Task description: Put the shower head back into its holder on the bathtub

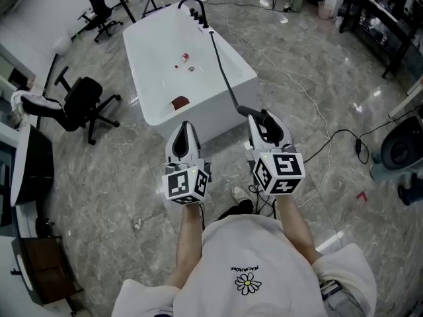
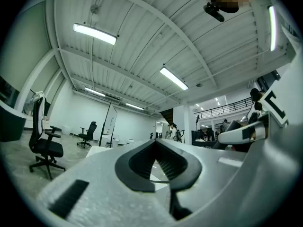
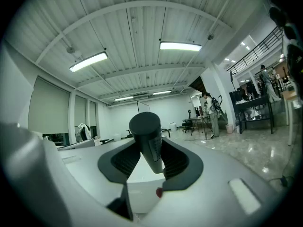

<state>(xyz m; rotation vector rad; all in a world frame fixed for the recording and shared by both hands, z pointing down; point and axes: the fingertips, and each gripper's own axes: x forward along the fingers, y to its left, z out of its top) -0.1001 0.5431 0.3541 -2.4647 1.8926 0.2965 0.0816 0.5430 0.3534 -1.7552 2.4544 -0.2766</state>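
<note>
- two hand-held grippers were in view, each carrying one marker cube, both held out level in front of the person in the white shirt [image 1: 248,269].
- the left gripper [image 1: 186,129] [image 2: 158,163] had its jaws pressed together with nothing between them.
- the right gripper [image 1: 264,121] [image 3: 150,161] had its jaws spread wide and clamped on the dark round handle of the one black shower head [image 1: 253,113] [image 3: 147,138], which stood upright between the pads.
- the shower head was held in the air just beside the near right corner of the one white rectangular bathtub [image 1: 231,65], outside its rim.
- one black hose [image 1: 223,68] ran from the shower head along the tub's right rim to the one black curved tap [image 1: 192,6] at the far end.
- inside the tub lay two small reddish things, one near the middle [image 1: 183,59] and one by the near wall [image 1: 180,102]; what they were could not be told.
- two black office chairs [image 1: 80,104] stood on the grey marble floor [image 1: 291,51] left of the tub, one near and one far.
</note>
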